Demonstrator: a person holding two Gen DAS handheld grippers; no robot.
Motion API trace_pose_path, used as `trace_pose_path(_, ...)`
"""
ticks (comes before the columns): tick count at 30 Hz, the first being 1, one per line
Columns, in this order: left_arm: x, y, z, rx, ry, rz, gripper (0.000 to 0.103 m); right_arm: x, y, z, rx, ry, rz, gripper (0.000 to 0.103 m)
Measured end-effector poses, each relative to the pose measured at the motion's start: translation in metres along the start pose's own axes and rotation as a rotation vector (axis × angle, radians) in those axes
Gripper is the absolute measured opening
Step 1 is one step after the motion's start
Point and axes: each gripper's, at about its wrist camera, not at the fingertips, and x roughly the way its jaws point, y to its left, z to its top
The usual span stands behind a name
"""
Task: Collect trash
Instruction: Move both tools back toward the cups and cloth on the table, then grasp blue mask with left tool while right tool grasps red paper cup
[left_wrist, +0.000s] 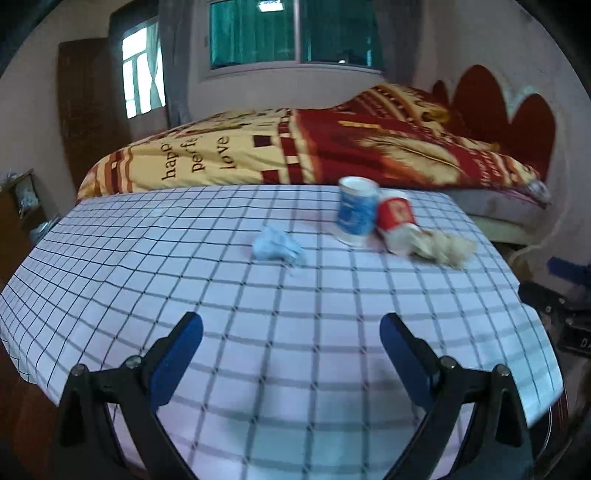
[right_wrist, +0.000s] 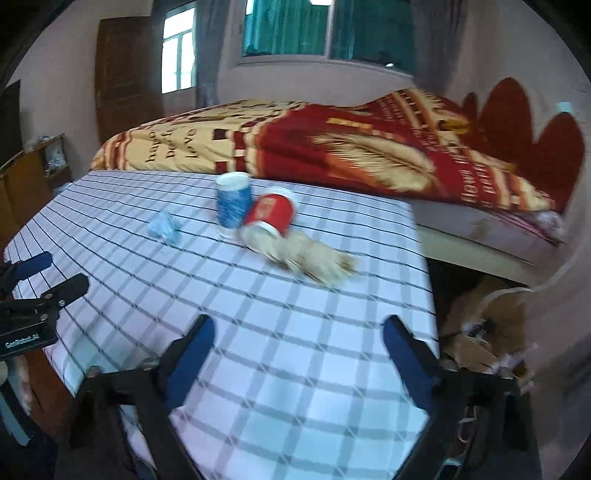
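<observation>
On the checked tablecloth (left_wrist: 155, 266) (right_wrist: 314, 350) a blue paper cup (left_wrist: 355, 212) (right_wrist: 232, 202) stands upright near the far edge. A red cup (left_wrist: 396, 213) (right_wrist: 271, 214) lies on its side against it. Crumpled beige paper (left_wrist: 445, 247) (right_wrist: 319, 264) spills from the red cup's mouth. A light blue crumpled tissue (left_wrist: 277, 245) (right_wrist: 164, 227) lies to the left of the cups. My left gripper (left_wrist: 291, 326) (right_wrist: 59, 273) hangs open over the near part of the table, with nothing between its jaws. My right gripper (right_wrist: 299, 328) is open and empty too, well short of the cups.
A bed with a red and yellow quilt (left_wrist: 295, 144) (right_wrist: 332, 147) runs right behind the table. A cardboard box with scraps (right_wrist: 480, 332) sits on the floor off the table's right edge. A wooden cabinet (right_wrist: 26, 184) stands at the left.
</observation>
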Motion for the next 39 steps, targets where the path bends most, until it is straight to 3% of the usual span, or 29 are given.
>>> trace_pose_path(10,0.092,0.008,0.028,0.03,0.082,0.025,0.095,0.118,0.028,0.074,-0.074,0.069,0.035,0.086)
trace_pose_path(12,0.104,0.007,0.033,0.038,0.092,0.032,0.095,0.147,0.032,0.085,-0.107,0.135,0.026,0.085)
trace_pose_path(18,0.137,0.005,0.045,0.044,0.156,0.022,0.092,0.189,0.035,0.096,-0.165,0.204,0.023,0.081)
trace_pose_path(20,0.146,0.004,0.045,0.043,0.181,0.019,0.09,0.198,0.035,0.097,-0.17,0.223,0.037,0.075)
trace_pose_path(22,0.151,0.003,0.044,0.042,0.191,0.025,0.088,0.202,0.034,0.099,-0.174,0.235,0.052,0.07)
trace_pose_path(23,0.153,0.004,0.043,0.033,0.198,0.02,0.082,0.204,0.034,0.099,-0.176,0.235,0.053,0.069)
trace_pose_path(24,0.155,0.005,0.043,0.026,0.207,0.011,0.075,0.204,0.033,0.098,-0.177,0.229,0.06,0.068)
trace_pose_path(25,0.155,0.005,0.044,0.019,0.209,0.002,0.059,0.206,0.033,0.1,-0.173,0.227,0.066,0.066)
trace_pose_path(26,0.155,0.006,0.045,0.01,0.206,-0.015,0.055,0.203,0.031,0.1,-0.164,0.218,0.075,0.066)
trace_pose_path(28,0.151,0.007,0.046,0.002,0.2,-0.044,0.036,0.195,0.029,0.101,-0.155,0.192,0.084,0.063)
trace_pose_path(32,0.12,0.004,0.048,0.015,0.123,-0.034,0.031,0.175,0.027,0.1,-0.153,0.139,0.088,0.062)
trace_pose_path(39,0.082,-0.003,0.047,0.03,0.072,-0.053,0.027,0.135,0.032,0.097,-0.156,0.049,0.085,0.058)
